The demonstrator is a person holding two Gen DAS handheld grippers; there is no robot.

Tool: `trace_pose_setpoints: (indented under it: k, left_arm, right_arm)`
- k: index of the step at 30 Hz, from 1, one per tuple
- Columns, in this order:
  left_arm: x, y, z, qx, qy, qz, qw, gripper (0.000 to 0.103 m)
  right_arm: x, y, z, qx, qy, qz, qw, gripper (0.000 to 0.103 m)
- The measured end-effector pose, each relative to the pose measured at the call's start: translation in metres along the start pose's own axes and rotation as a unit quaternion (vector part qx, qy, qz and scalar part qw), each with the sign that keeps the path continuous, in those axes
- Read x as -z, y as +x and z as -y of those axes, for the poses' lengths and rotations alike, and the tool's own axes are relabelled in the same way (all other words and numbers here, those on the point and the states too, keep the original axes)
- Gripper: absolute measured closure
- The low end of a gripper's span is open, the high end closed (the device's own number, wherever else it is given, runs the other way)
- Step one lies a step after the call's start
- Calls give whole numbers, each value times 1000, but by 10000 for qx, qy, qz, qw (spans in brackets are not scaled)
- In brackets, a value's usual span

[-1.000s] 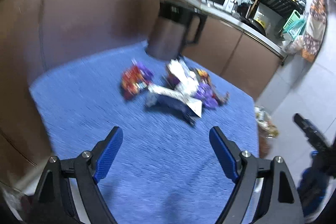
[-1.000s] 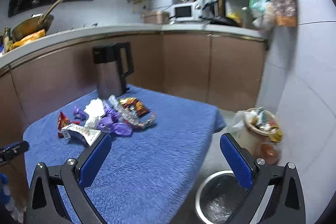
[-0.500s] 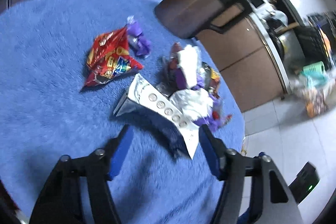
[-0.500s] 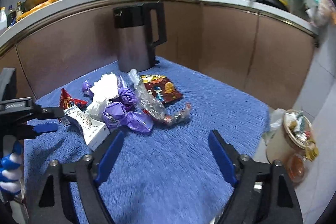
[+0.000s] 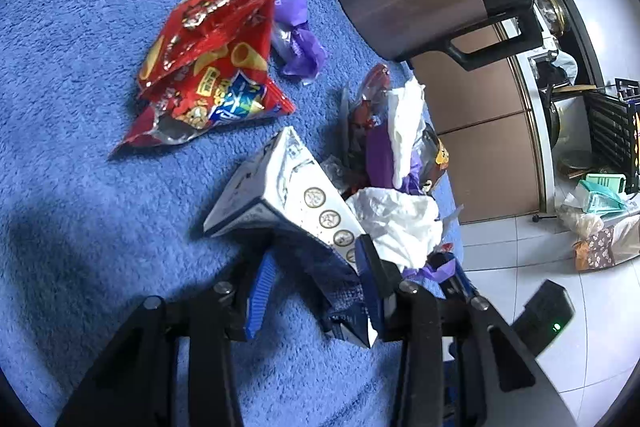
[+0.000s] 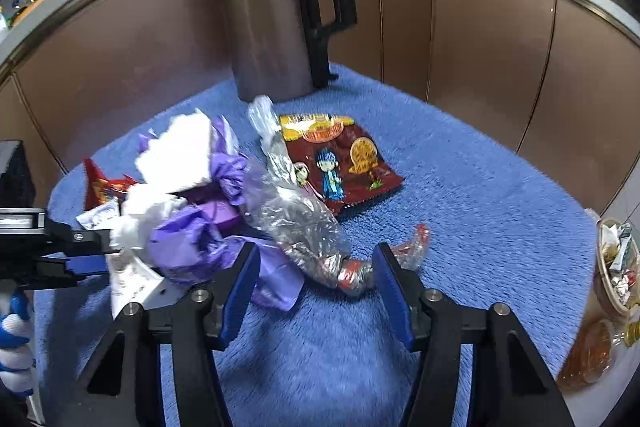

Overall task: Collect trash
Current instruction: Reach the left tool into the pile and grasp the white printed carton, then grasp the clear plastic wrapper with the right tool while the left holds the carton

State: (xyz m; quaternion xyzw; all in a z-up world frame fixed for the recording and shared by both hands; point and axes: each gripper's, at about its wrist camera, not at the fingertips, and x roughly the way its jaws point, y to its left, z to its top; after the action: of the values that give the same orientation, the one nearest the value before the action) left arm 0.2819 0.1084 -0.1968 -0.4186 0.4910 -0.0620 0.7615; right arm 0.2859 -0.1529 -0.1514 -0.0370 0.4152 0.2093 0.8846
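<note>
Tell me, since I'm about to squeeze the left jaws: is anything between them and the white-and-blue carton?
Nothing visible. The white-and-blue carton already lies between the left gripper jaws, which have just been closing. Crumpled white tissue lies just outside one jaw, beside the carton, not in the gap.

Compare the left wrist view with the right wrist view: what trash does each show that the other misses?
Only the left wrist view shows the red snack bag whole, with a purple wrapper beside it, and the left hand-held gripper with its jaws, which have just been closing, around the white carton.

Only the right wrist view shows the maroon snack bag laid flat, and the right hand-held gripper, jaws also just closing, around a crumpled clear wrapper.

Both show the kettle, the blue cloth and white tissue.
</note>
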Motion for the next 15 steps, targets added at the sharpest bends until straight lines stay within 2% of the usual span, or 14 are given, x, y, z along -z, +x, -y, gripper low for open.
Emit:
trace_pose_setpoints:
  k: [2,4,6,8,10,15]
  left_arm:
    - [-1,0,0,1,-14,18,10000,65]
    - [-1,0,0,35,-35,17,10000,66]
    - [2,-2,-4,104,-63,12,9999,68]
    - [4,-6,-6,197,-50,27,9998,85]
    - [5,-11,-4,198,29,58,9998,93]
    - [14,-27,-4,314,173,128,9993,97]
  right_arm:
    - [-1,8,2,-39,63,-97,9999,58]
    - [-2,11,6,-17,101,-133,9999,68]
    - [-3,9,9,-33,159,-130,9998,84]
    - [-3,4,11,-50,204,-106,9997,89]
    - [-1,-2,11,10,214,-84,9997,91]
    - [5,-25,13,-7,412,70,9991,92]
